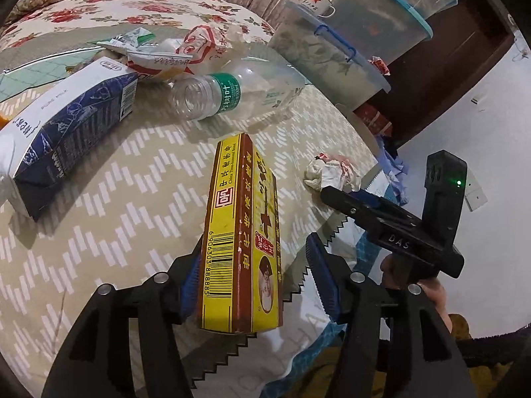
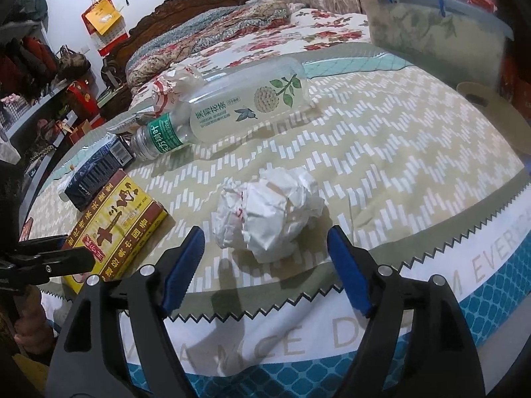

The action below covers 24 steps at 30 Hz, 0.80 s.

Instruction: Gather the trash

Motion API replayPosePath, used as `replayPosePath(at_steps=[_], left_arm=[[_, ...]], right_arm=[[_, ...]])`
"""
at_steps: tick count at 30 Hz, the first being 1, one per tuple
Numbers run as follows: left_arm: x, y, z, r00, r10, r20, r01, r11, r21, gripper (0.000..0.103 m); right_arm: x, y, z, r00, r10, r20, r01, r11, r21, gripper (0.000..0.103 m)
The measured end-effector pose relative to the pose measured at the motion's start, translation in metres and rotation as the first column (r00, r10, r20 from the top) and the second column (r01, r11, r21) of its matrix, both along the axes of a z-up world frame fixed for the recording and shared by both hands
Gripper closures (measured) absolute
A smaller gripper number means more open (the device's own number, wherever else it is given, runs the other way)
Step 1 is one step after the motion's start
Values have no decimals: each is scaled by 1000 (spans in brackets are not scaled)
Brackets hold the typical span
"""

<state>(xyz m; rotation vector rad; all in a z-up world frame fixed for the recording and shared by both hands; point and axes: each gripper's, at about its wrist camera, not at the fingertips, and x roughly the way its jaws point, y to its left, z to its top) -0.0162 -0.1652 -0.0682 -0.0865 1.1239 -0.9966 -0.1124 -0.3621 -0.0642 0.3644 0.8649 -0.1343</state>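
Observation:
A yellow and brown carton (image 1: 242,232) lies on the patterned bedspread between the jaws of my left gripper (image 1: 255,248). The left pad sits against its side and the right pad stands clear, so the gripper is open. In the right wrist view, a crumpled white paper ball (image 2: 268,212) rests just ahead of my right gripper (image 2: 265,232), which is open wide and not touching it. Further back lie an uncapped clear plastic bottle (image 1: 232,93), a blue and white milk carton (image 1: 66,132) and crumpled snack wrappers (image 1: 179,53).
Lidded plastic storage bins (image 2: 431,33) are stacked beside the bed on the right, with a red-star mug (image 1: 318,1) on top. A folded floral quilt (image 2: 215,26) lies at the head of the bed. The bedspread's edge (image 2: 298,301) runs just under my fingers.

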Motion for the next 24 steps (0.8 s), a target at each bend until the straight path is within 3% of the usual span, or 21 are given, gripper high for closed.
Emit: replayPosePath(at_steps=[5, 7, 8, 9, 17, 24], left_arm=[[0, -5, -2, 1000, -11, -12, 11, 1000, 10, 52], [-1, -8, -4, 1000, -21, -22, 22, 1000, 10, 73], [0, -10, -6, 999, -34, -39, 34, 999, 8, 79], [1, -12, -7, 997, -46, -61, 46, 999, -7, 81], [3, -47, 11, 995, -89, -34, 90, 996, 13, 82], [8, -150, 39, 971, -239, -28, 241, 969, 55, 82]], right_arm=[[0, -1, -1, 1000, -7, 4, 7, 1000, 4, 26], [0, -1, -3, 1000, -6, 7, 6, 1000, -3, 29], [0, 0, -3, 1000, -1, 8, 1, 1000, -10, 52], [0, 1, -4, 1000, 4, 4, -4, 1000, -17, 61], [-17, -14, 10, 994, -36, 98, 42, 997, -63, 63], [-46, -105, 12, 967, -193, 164, 197, 980, -6, 63]])
